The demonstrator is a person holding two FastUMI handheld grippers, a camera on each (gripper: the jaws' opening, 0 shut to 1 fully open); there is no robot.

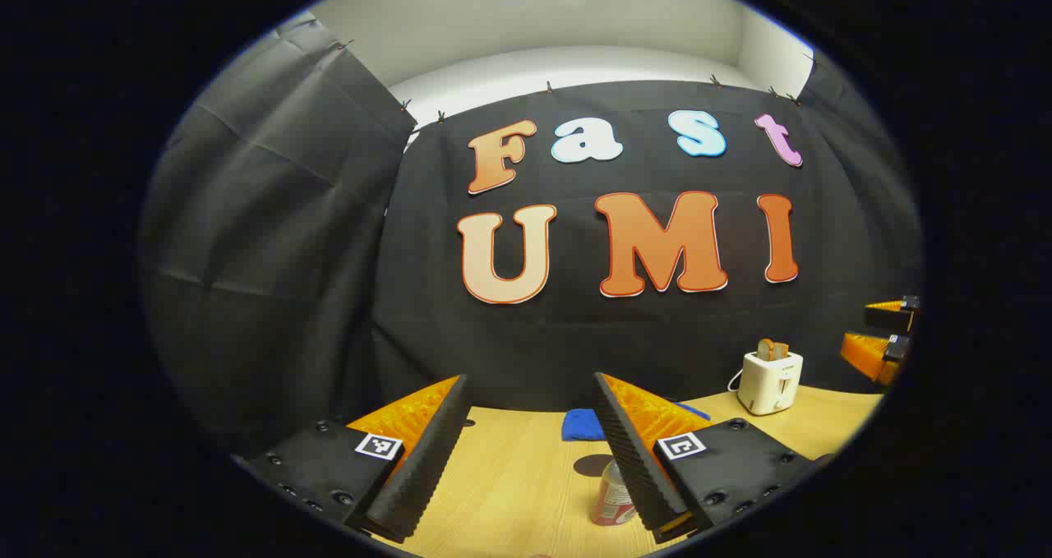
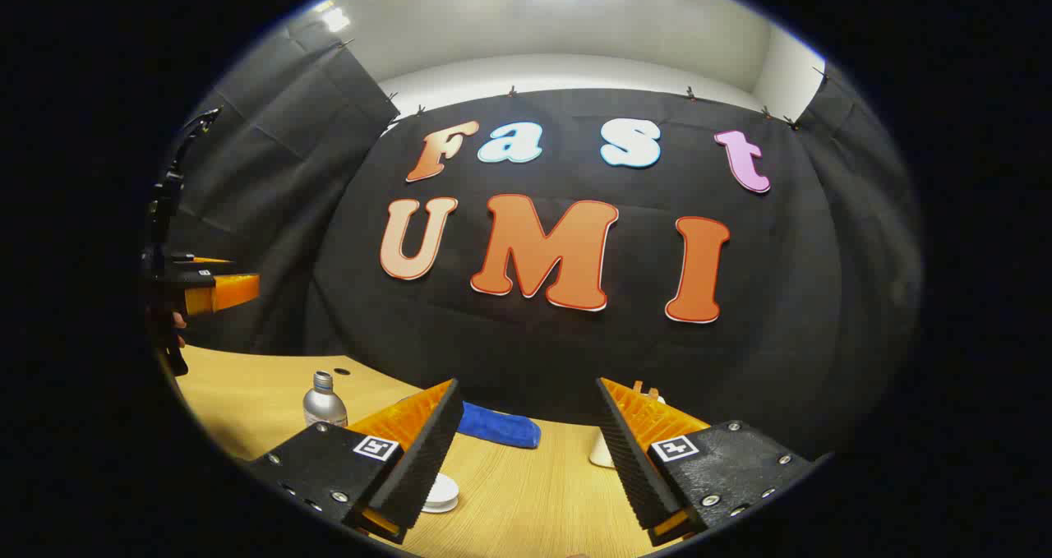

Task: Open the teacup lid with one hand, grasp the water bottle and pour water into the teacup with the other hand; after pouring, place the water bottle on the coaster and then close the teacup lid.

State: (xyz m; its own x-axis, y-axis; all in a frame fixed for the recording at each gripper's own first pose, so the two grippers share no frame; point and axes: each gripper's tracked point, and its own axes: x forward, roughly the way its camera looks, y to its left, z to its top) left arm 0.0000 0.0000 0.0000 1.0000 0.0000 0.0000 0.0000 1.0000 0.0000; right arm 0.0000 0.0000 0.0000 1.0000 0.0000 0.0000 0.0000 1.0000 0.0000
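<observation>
Hovering above the wooden tabletop (image 1: 526, 476), the left gripper (image 1: 530, 451) has its jaws spread wide with nothing between them. Just past its right finger, in the left gripper view, a metal water bottle (image 1: 614, 496) with a reddish label stands upright on the tabletop, partly hidden by that finger and not touched by it. Behind the bottle a folded blue cloth (image 1: 582, 425) lies near the tabletop's far edge. Toward the far right corner a white toaster (image 1: 770, 381) stands with slices of bread in its slots. At the right margin of this view the right gripper (image 1: 883, 336) is seen from the side, held above the tabletop, its fingers apart.

In the right gripper view, the right gripper (image 2: 526, 451) is likewise held above the tabletop (image 2: 526, 500), jaws spread and empty. The water bottle (image 2: 324, 402) stands upright left of its left finger, silver with a narrow neck, well clear of both fingers. A small white round object (image 2: 440, 492), whether coaster or lid cannot be told, lies flat on the tabletop beside the tip region of the left finger. The blue cloth (image 2: 497, 428) lies between the fingers, farther back. A white object (image 2: 602, 451) shows partly behind the right finger; its kind cannot be told. At the left margin the left gripper (image 2: 209, 283) is held in a hand (image 2: 168, 328) above the tabletop's left edge.
</observation>
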